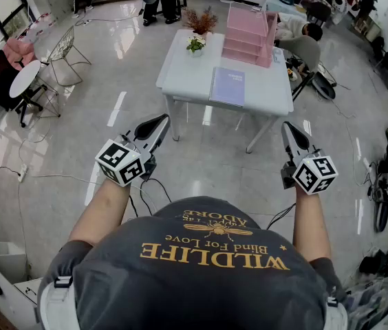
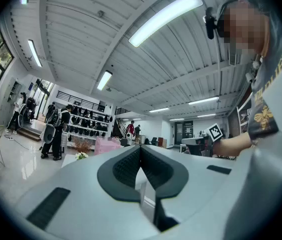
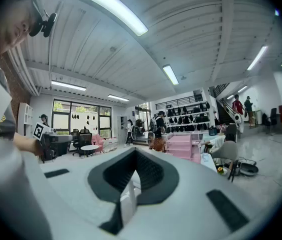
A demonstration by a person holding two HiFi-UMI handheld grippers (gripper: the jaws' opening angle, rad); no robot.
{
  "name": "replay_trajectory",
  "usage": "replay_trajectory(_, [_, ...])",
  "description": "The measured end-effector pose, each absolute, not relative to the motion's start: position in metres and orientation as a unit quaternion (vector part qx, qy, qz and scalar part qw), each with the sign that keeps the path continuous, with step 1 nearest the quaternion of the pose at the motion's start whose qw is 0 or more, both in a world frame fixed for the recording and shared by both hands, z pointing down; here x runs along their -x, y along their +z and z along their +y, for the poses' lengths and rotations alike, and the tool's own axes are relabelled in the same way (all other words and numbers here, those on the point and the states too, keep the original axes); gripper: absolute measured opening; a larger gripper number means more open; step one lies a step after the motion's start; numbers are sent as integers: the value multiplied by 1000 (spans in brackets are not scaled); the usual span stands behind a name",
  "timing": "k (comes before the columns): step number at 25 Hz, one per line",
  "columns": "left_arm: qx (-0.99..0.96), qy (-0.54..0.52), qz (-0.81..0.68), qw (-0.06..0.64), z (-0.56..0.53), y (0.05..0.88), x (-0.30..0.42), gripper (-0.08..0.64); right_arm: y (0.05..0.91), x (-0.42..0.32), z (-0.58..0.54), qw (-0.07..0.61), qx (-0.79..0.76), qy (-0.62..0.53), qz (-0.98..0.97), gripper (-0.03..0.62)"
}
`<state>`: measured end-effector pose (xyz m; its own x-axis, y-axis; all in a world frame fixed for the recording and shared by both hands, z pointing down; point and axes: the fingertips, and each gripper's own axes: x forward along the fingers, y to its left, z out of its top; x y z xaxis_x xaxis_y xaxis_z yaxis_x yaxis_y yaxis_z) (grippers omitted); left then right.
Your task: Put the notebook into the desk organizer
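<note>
A lavender notebook (image 1: 228, 86) lies flat on the near right part of a white table (image 1: 180, 78). Behind it, at the table's far right corner, stands the pink desk organizer (image 1: 249, 34), which the left gripper view (image 2: 106, 145) and the right gripper view (image 3: 183, 145) also catch. I stand a few steps short of the table, both grippers level and pointing toward it. My left gripper (image 1: 161, 121) (image 2: 140, 148) is shut and empty. My right gripper (image 1: 287, 126) (image 3: 134, 150) is shut too, holding nothing.
A small potted plant (image 1: 195, 45) and dried flowers (image 1: 201, 20) sit on the table's far left. A person on a chair (image 1: 305, 45) is behind the table's right end. A round white table (image 1: 25, 78) and wire chair (image 1: 63, 47) stand left. Cables (image 1: 42, 177) trail over the glossy floor.
</note>
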<state>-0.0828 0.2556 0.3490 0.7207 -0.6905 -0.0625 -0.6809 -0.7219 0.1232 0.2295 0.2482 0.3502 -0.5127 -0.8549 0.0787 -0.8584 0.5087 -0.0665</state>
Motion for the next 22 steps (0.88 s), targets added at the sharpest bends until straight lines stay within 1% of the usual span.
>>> replay_trajectory(13, [-927, -48, -368, 49, 257, 349, 80, 3, 347, -229, 247, 17, -493, 45, -869, -2])
replay_trajectory(22, [-927, -46, -370, 46, 258, 347, 64, 3, 348, -248, 245, 14, -494, 49, -868, 0])
